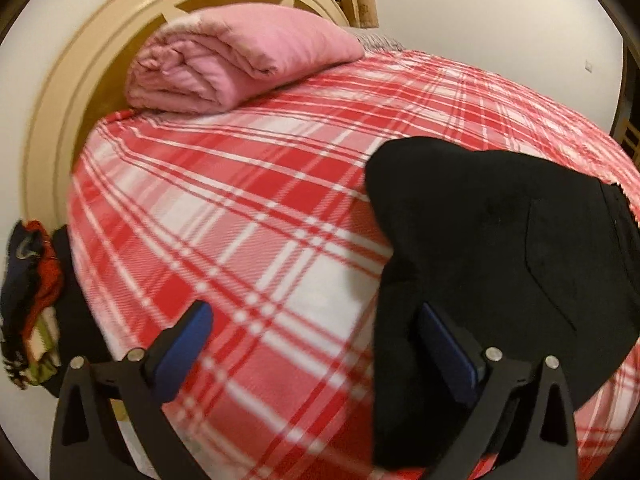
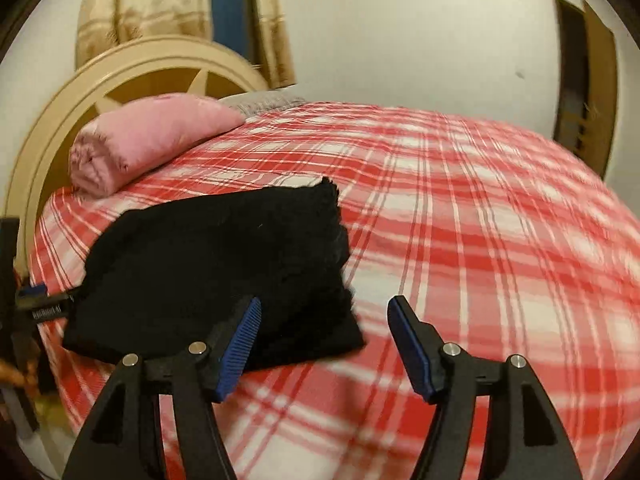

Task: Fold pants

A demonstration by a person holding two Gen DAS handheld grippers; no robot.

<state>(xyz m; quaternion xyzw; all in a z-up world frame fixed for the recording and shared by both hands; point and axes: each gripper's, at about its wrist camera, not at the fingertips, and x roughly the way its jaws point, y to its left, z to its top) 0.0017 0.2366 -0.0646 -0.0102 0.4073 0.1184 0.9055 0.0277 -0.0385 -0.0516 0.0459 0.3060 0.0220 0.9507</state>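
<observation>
My two views show the black pants (image 2: 216, 276) lying on the red-and-white plaid blanket (image 2: 460, 220) that covers the bed, already gathered into a compact, roughly rectangular bundle. The bundle sits toward the near edge of the bed, well apart from the rolled pink quilt (image 2: 140, 140) by the cream headboard (image 1: 72, 92).

My left gripper (image 1: 316, 344) is spread wide and holds nothing. Its right finger overlaps the near-left edge of the pants (image 1: 500, 248) in this view, though I cannot tell whether it touches the cloth; its left finger hangs over bare blanket (image 1: 224, 208). From this gripper the bundle lies ahead and to the right.

My right gripper (image 2: 324, 344) is also spread wide and empty. Its left finger stands in front of the near-right corner of the bundle; its right finger is over bare blanket. From this gripper the bundle lies ahead and to the left.

The pants therefore lie between my two grippers, each at one near corner, and neither is clearly the nearer. The long axis of the bundle appears to run left to right across my front, though the fisheye bend leaves this uncertain. I judge that any remaining fold would turn on that axis. A heap of mixed clothes (image 1: 32, 292) lies off the bed at far left.
</observation>
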